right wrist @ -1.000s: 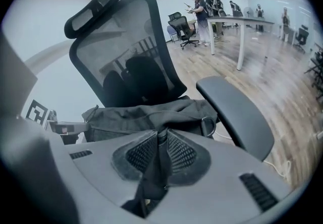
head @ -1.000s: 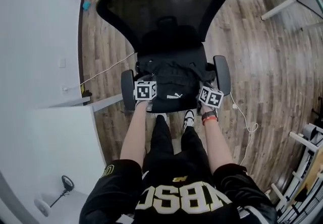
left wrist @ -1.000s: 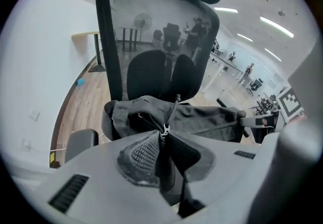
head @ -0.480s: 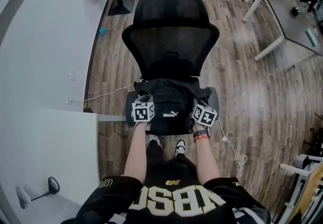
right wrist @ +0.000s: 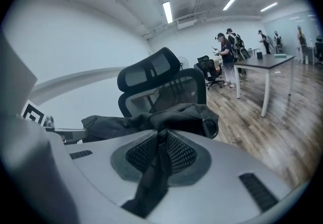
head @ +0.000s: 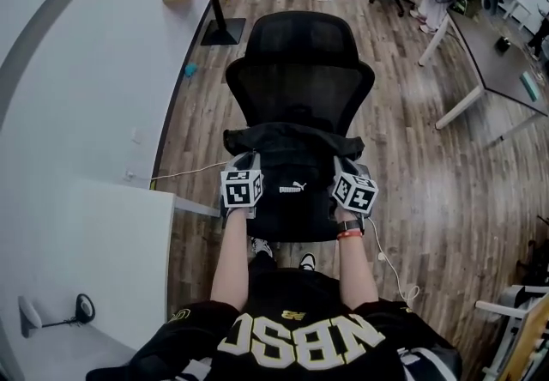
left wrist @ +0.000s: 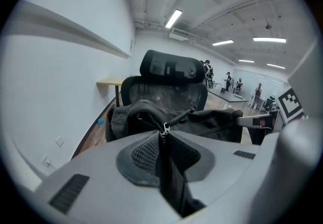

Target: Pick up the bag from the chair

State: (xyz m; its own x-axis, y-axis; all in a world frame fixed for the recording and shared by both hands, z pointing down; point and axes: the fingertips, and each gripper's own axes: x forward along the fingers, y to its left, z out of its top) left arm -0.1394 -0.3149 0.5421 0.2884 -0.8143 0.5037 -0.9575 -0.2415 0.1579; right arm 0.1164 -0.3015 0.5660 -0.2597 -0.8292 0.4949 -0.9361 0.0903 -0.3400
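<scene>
The lift is in hand: the left gripper (left wrist: pixel 164 138) and right gripper (right wrist: pixel 160 143) each have fingers clamped on fabric of the black Puma backpack (head: pixel 292 192), which hangs at 6 o'clock of the office chair (head: pixel 300 70) backrest, apparently off the seat. Next, it likely needs carrying clear with both grips kept. Around it are the wood floor (head: pixel 412 165), a white wall (head: pixel 77 96) at 9 o'clock and a desk (head: pixel 506 53) at 2 o'clock.

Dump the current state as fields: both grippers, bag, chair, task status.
left gripper: shut on bag fabric beside a zipper
right gripper: shut on a black fold or strap of the bag
bag: black, white logo facing up, held at both sides in front of the chair backrest
chair: black mesh office chair, seat hidden under the bag
seat contact: cannot tell, the bag covers the seat
task status: bag gripped by both grippers
</scene>
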